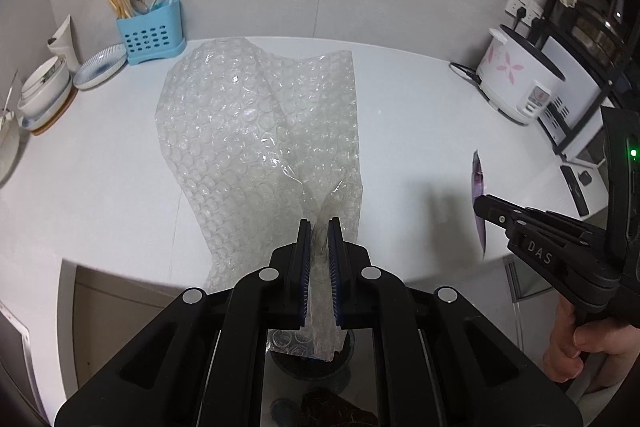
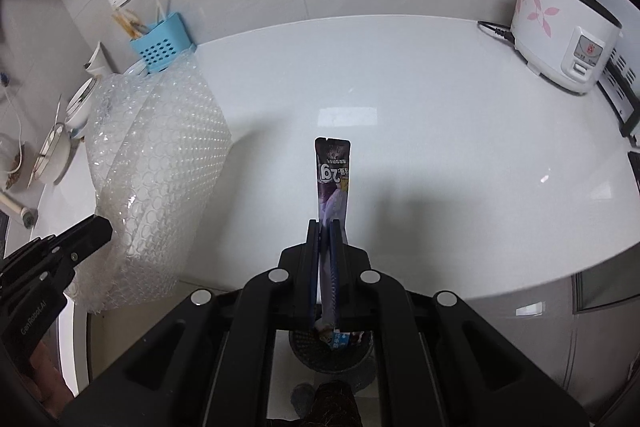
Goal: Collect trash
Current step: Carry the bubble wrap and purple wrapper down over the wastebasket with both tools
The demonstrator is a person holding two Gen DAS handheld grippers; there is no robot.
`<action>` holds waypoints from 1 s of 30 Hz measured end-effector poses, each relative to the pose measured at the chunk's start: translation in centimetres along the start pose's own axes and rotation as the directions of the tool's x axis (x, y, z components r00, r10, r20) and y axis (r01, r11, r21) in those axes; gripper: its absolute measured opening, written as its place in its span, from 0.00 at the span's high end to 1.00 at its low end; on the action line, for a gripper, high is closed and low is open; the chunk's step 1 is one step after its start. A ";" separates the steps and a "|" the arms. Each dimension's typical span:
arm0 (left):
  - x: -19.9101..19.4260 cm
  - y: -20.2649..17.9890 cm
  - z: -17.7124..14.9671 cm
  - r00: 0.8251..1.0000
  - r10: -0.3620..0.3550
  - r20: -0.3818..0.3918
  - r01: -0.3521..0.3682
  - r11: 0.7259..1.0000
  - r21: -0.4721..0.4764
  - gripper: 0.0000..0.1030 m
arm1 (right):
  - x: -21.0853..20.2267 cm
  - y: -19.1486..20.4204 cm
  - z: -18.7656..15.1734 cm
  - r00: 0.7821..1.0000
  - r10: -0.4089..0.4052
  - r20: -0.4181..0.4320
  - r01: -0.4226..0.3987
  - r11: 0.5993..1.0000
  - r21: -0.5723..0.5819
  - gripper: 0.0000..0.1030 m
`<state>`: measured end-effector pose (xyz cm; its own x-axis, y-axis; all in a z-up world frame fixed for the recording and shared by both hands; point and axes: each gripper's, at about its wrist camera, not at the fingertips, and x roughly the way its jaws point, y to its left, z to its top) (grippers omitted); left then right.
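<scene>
One sheet of bubble wrap [image 1: 256, 131] is clamped in the left gripper [image 1: 320, 227] and hangs ahead of it over the white counter [image 1: 400, 99]. One purple snack wrapper [image 2: 333, 179] stands pinched in the right gripper [image 2: 325, 227]. Beyond, against the grey wall, sit one blue utensil caddy [image 1: 152, 31] and one rice cooker [image 2: 560, 39]. Below the jaws, a dark bin [image 2: 332, 351] is mostly hidden.

one sheet of bubble wrap [image 1: 256, 131], one purple snack wrapper [image 2: 333, 183], two grippers, left gripper [image 1: 319, 227] and right gripper [image 2: 325, 227]. at the worktop's [image 2: 400, 107] back edge: one blue utensil caddy [image 1: 152, 31], one rice cooker [image 2: 560, 39]. one black mesh bin [image 2: 332, 351] below.
</scene>
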<state>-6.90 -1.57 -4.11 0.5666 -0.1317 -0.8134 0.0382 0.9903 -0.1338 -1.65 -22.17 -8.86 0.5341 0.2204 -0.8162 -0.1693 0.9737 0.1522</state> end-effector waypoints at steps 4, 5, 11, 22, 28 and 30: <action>-1.7 0.6 -4.1 1.000 -0.015 -0.011 0.015 1.000 0.018 0.92 | -1.4 1.6 -4.1 1.000 0.009 0.013 -0.009 1.000 -0.013 0.96; -2.0 0.8 -5.1 1.000 -0.013 -0.014 0.013 1.000 0.021 0.92 | -1.7 1.9 -5.1 1.000 0.012 0.010 -0.012 1.000 -0.014 0.96; -3.8 1.4 -10.9 0.999 -0.015 -0.049 0.016 1.000 0.023 0.92 | -2.9 3.4 -10.9 0.999 0.035 -0.009 -0.035 0.997 -0.062 0.96; -3.8 2.5 -19.6 0.992 0.006 -0.126 -0.005 1.000 0.003 0.92 | -1.6 3.4 -18.1 0.995 0.028 -0.093 -0.034 0.997 -0.065 0.96; 0.7 3.2 -22.8 0.982 0.028 -0.186 -0.032 0.999 -0.018 0.92 | 2.4 2.6 -20.5 0.985 0.014 -0.172 -0.027 0.997 -0.073 0.96; 2.8 3.8 -23.9 0.979 0.025 -0.204 -0.034 0.999 -0.042 0.92 | 4.7 2.3 -21.1 0.979 0.016 -0.202 -0.031 0.997 -0.074 0.96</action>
<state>-24.89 0.79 -20.42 0.3879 -0.1132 -0.9147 -0.0160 0.9915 -0.1295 -17.01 -20.09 -24.08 0.3531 0.2198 -0.9094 -0.2465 0.9595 0.1362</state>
